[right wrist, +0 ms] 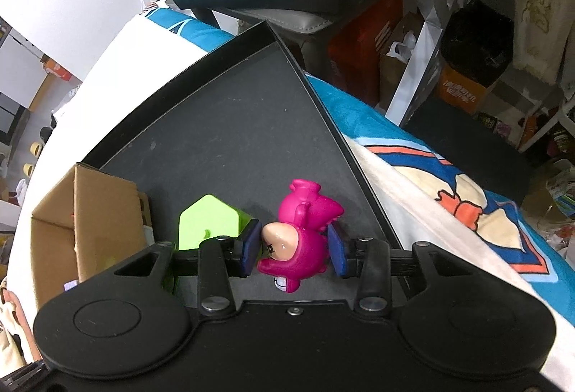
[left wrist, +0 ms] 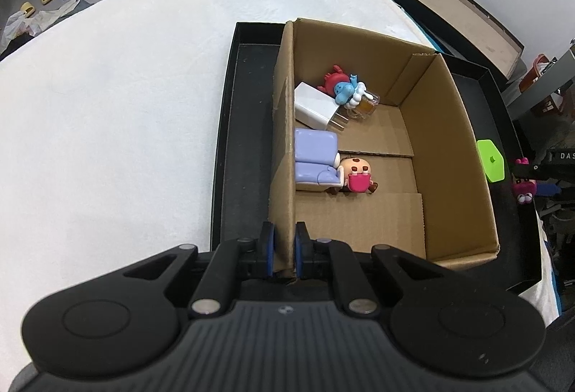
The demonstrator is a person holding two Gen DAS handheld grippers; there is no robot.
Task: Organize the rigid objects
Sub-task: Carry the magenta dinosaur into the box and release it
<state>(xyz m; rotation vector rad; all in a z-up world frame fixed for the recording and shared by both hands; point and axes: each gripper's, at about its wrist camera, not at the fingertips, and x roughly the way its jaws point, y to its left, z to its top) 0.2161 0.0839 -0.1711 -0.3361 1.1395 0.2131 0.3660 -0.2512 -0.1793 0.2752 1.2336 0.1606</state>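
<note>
A cardboard box stands in a black tray on the white cloth. Inside lie a white charger, a blue and red figure with a small mug, a lilac toy sofa and a small doll. My left gripper is shut on the box's near left wall. My right gripper is around a magenta figure on the tray floor; its pads touch the figure. A green block stands just left of it, beside the box.
A second black tray with a brown inside lies beyond the box. A patterned blue cloth hangs off the table's right edge. Clutter, bags and crates stand on the floor beyond the edge.
</note>
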